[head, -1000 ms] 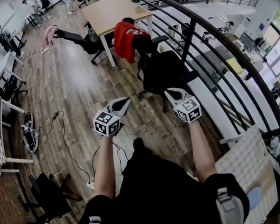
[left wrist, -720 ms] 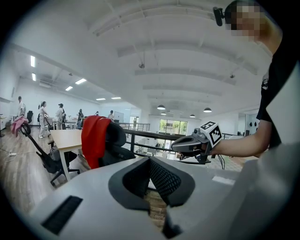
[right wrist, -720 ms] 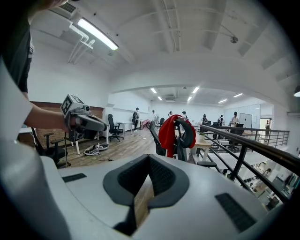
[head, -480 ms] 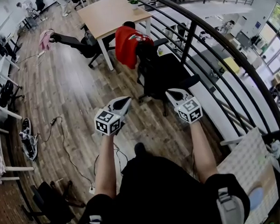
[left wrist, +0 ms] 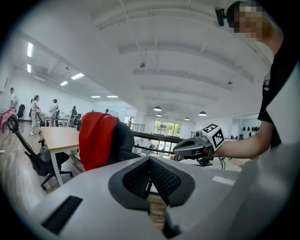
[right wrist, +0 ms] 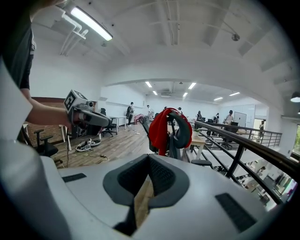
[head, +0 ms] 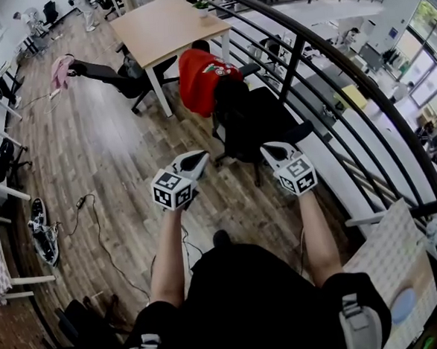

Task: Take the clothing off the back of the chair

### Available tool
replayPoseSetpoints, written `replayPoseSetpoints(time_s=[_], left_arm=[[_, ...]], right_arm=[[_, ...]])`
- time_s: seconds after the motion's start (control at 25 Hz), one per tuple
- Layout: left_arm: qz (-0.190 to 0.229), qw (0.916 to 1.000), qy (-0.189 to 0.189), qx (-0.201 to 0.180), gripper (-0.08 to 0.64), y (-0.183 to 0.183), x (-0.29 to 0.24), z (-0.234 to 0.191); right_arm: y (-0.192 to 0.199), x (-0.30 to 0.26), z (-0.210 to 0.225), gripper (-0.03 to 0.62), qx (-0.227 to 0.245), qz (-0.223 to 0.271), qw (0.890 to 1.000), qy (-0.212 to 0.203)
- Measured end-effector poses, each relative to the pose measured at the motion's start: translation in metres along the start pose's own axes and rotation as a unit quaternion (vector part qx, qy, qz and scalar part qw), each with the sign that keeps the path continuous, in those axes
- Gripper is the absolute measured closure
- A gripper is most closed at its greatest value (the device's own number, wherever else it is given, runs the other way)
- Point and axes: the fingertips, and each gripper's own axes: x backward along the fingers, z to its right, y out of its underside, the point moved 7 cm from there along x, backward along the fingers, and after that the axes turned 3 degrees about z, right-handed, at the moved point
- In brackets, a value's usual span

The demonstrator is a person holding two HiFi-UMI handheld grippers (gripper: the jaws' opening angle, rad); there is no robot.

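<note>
A red garment (head: 198,78) hangs over the back of a black office chair (head: 254,123) ahead of me, beside a wooden table (head: 165,26). The garment also shows in the left gripper view (left wrist: 96,139) and in the right gripper view (right wrist: 161,129), draped on the chair back. My left gripper (head: 193,162) is held out in front of me, shut and empty, still short of the chair. My right gripper (head: 273,151) is level with it, shut and empty, close to the chair's seat. Each gripper shows in the other's view: the right gripper (left wrist: 180,149) and the left gripper (right wrist: 104,123).
A curved black railing (head: 330,58) runs along the right side. Another chair with pink clothing (head: 60,71) stands at far left. Cables (head: 95,223) and shoes (head: 42,233) lie on the wooden floor. A black chair (head: 91,332) stands behind me at left. People stand in the far background.
I have walked forward with both grippers held out; the chair with the red garment is nearer and lower in the head view. Both grippers stay shut.
</note>
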Motion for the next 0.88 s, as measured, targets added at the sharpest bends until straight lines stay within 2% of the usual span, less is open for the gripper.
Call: replayPoseSetpoints(time_s=[0.36,0.88], left_arm=[[-0.002,0.9997,0.023,-0.002,0.558,-0.004,-0.008,-0.035],[-0.010,0.9992,0.039,-0.001,0.558,0.004,0.002,-0.073]], right_arm=[[-0.007,-0.022,0.006,0.594,-0.012,0.001,1.000,0.029],[-0.008,-0.052,-0.005,0.595,-0.023,0.001,0.999,0.043]])
